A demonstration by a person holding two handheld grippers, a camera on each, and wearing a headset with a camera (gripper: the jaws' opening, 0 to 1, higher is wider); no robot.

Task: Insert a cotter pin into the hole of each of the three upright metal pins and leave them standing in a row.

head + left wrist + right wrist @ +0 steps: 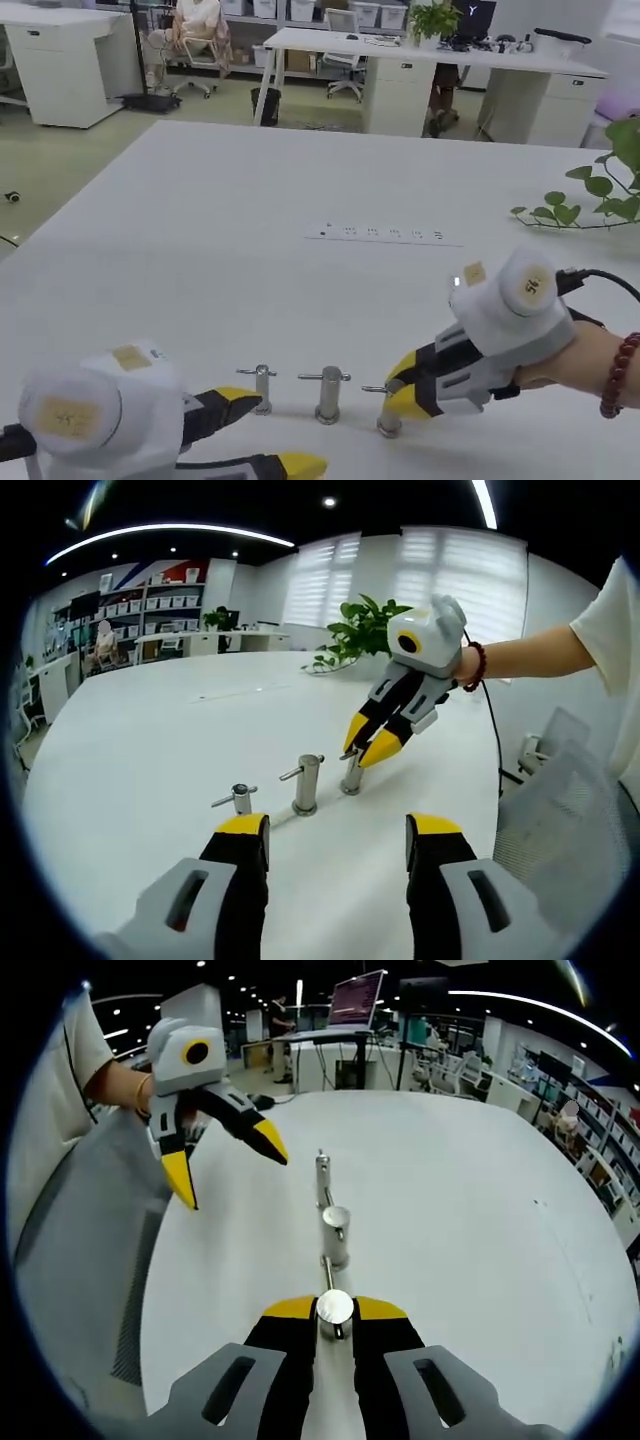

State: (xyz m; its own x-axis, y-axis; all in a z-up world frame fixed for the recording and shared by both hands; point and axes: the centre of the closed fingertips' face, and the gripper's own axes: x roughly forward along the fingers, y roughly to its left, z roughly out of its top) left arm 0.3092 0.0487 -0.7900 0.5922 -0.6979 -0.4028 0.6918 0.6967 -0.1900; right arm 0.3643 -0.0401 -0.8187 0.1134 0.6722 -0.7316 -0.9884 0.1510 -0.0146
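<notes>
Three upright metal pins stand in a row near the table's front edge: the left pin [262, 388], the middle pin [328, 394] and the right pin [388, 420]. Each has a thin cotter pin sticking out sideways near its top. My right gripper [398, 388] is shut around the head of the right pin [333, 1308], whose round top shows between the jaws. The other two pins [338, 1230] line up beyond it. My left gripper [262, 432] hovers open in front of the left pin [240, 800], holding nothing. The left gripper view shows the right gripper [365, 748] on the far pin [352, 775].
The white table [250, 220] has a flush socket strip [385, 234] in its middle. A leafy plant [600, 195] reaches over the right edge. Desks, chairs and a seated person are far behind. A person's arm with a bead bracelet [618, 375] holds the right gripper.
</notes>
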